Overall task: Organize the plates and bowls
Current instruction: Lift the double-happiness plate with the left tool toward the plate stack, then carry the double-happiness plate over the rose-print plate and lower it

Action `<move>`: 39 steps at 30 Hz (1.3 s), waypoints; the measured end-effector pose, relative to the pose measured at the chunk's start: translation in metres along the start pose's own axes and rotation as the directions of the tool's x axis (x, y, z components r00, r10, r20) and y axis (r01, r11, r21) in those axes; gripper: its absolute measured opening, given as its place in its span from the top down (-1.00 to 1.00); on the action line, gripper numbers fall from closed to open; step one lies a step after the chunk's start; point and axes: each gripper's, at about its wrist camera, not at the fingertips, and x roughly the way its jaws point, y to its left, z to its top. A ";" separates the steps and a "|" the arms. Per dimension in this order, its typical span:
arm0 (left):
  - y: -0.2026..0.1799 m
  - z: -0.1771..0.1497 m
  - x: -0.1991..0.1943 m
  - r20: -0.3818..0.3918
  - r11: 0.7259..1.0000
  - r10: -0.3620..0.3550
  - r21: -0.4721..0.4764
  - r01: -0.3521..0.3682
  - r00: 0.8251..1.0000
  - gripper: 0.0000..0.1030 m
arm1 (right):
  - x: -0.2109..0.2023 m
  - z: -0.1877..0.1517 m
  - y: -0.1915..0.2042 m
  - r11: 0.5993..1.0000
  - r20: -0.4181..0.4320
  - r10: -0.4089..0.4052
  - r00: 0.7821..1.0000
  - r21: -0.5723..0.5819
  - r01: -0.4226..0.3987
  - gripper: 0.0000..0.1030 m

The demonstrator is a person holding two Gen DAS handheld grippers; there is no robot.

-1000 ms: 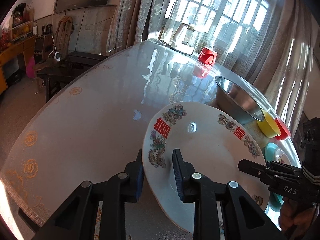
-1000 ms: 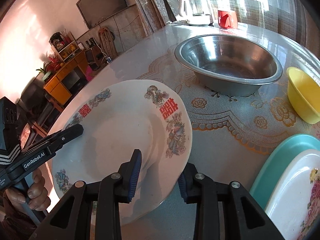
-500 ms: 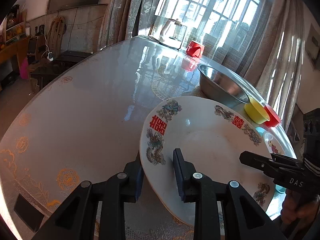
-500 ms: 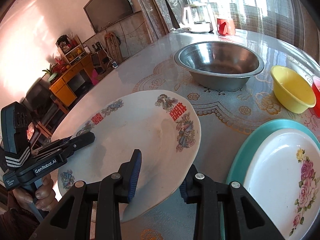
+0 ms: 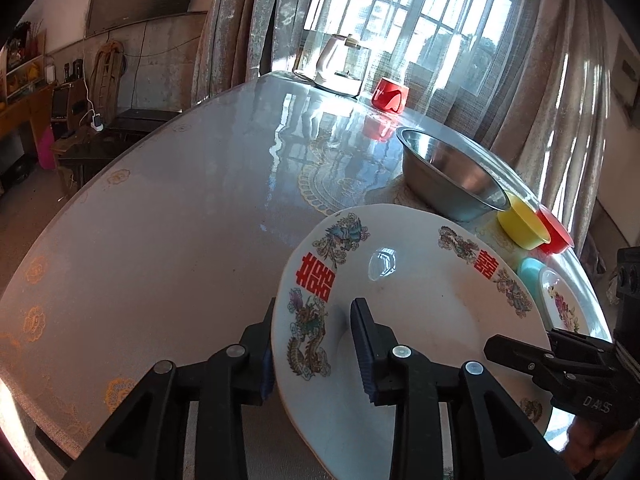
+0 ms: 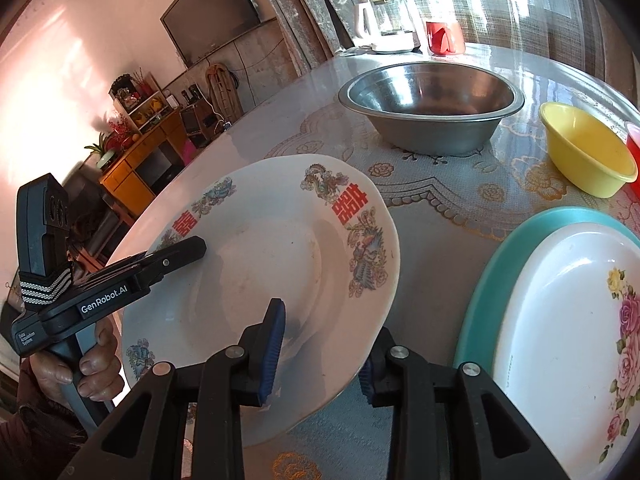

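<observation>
A large white plate point(image 6: 260, 264) with red characters and dragon-and-phoenix prints is held tilted above the counter point(image 5: 168, 240), gripped at opposite rims. The right gripper point(image 6: 320, 344) has its jaws clamped on the near right edge; the left gripper point(image 5: 314, 344) straddles the opposite rim, and its jaws have just been opening, with the rim between them, one pad apparently clear of the surface. Nothing lies in the plate. Beyond it stands a steel basin point(image 6: 432, 108), empty, with an empty yellow bowl point(image 6: 588, 156) to its right and a red bowl point(image 5: 556, 232) just past that. To the right of the held plate, a white oval dish with pink roses point(image 6: 568, 340) sits nested in a teal tray point(image 6: 480, 304).
</observation>
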 end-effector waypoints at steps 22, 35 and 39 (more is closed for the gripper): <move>-0.083 0.008 -0.030 0.043 0.977 -0.183 0.123 0.177 0.982 0.37 | -0.087 -0.012 -0.028 0.997 0.162 -0.083 0.983 0.003 0.083 0.35; -0.186 0.020 0.003 -0.037 0.924 -0.295 0.245 0.295 0.955 0.37 | -0.147 -0.038 -0.097 0.956 0.217 -0.276 0.936 0.161 0.245 0.35; -0.206 0.019 0.014 -0.057 0.913 -0.295 0.276 0.299 0.954 0.37 | -0.152 -0.042 -0.115 0.941 0.212 -0.313 0.926 0.200 0.272 0.35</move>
